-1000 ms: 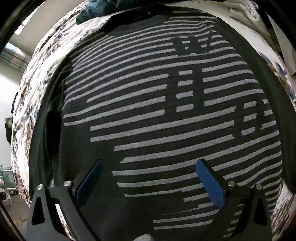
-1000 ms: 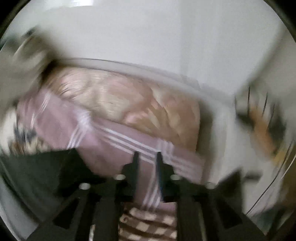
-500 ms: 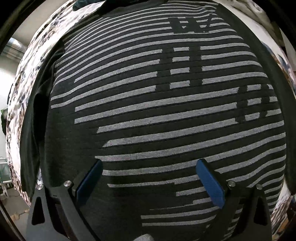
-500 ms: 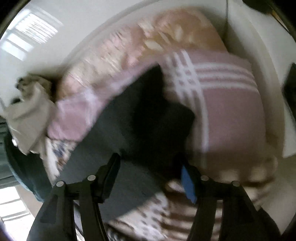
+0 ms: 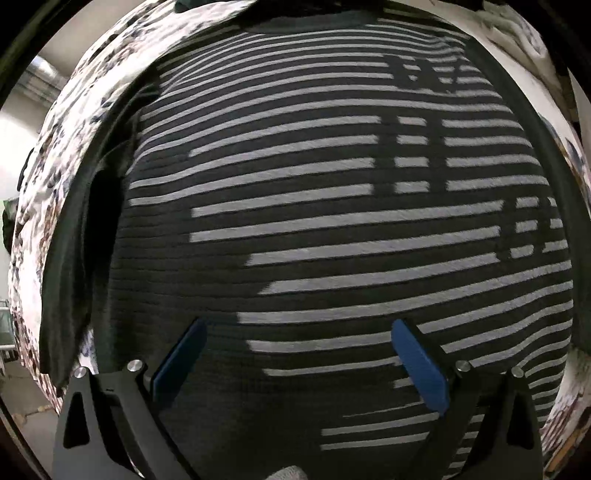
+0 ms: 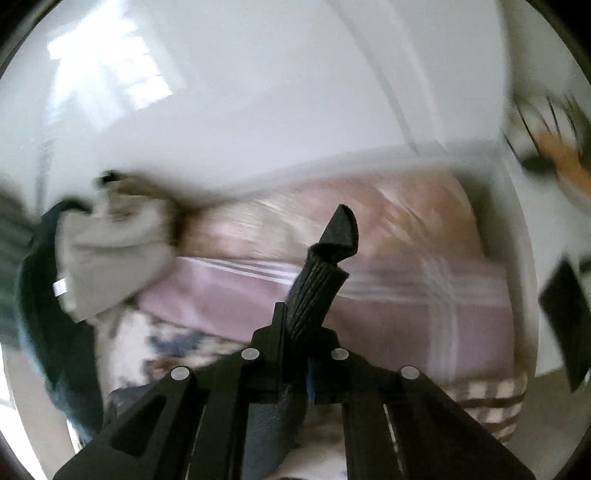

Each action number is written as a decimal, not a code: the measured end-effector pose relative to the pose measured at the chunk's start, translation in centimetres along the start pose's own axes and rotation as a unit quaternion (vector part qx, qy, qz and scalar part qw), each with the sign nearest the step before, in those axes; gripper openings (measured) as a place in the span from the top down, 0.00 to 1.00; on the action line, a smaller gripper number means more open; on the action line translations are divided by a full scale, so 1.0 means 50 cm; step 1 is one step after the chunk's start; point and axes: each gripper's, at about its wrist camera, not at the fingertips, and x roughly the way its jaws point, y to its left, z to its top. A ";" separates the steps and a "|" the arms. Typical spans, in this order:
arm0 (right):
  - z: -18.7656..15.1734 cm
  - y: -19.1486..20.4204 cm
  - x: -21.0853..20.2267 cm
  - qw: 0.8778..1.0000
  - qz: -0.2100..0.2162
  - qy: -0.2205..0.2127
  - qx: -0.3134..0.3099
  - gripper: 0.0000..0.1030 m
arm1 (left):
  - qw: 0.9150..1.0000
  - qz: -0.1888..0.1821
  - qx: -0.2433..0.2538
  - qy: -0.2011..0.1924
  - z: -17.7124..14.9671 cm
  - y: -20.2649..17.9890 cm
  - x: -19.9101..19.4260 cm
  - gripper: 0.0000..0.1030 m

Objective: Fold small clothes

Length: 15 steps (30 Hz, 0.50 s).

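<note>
A dark sweater [image 5: 314, 184] with grey stripes lies flat on a flower-print bed sheet [image 5: 48, 177] and fills the left wrist view. My left gripper [image 5: 298, 326] hovers over its lower part, pointing straight down, open, with nothing between its blue pads [image 5: 421, 362]. In the right wrist view a strip of black ribbed fabric [image 6: 325, 266], seemingly an edge of the sweater, sticks up from between the fingers. My right gripper [image 6: 299, 325] is closing and pinches this strip, lifted off the bed. The view is blurred.
A pink striped blanket [image 6: 406, 306] lies ahead of the right gripper. A crumpled grey garment [image 6: 110, 258] and a dark teal one [image 6: 44, 314] sit at the left. White cloth [image 5: 517, 33] is heaped past the sweater's top right. A white wall [image 6: 258, 92] stands behind.
The left gripper slid toward the sweater's left side, still open. The right gripper, open over dark cloth half a second ago, closed on the black fabric and rose, tilting up toward the wall.
</note>
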 end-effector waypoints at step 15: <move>-0.191 0.744 -0.262 0.921 0.235 -0.030 -0.310 0.92 | 0.993 0.001 -0.118 -0.011 0.050 0.331 0.007 0.00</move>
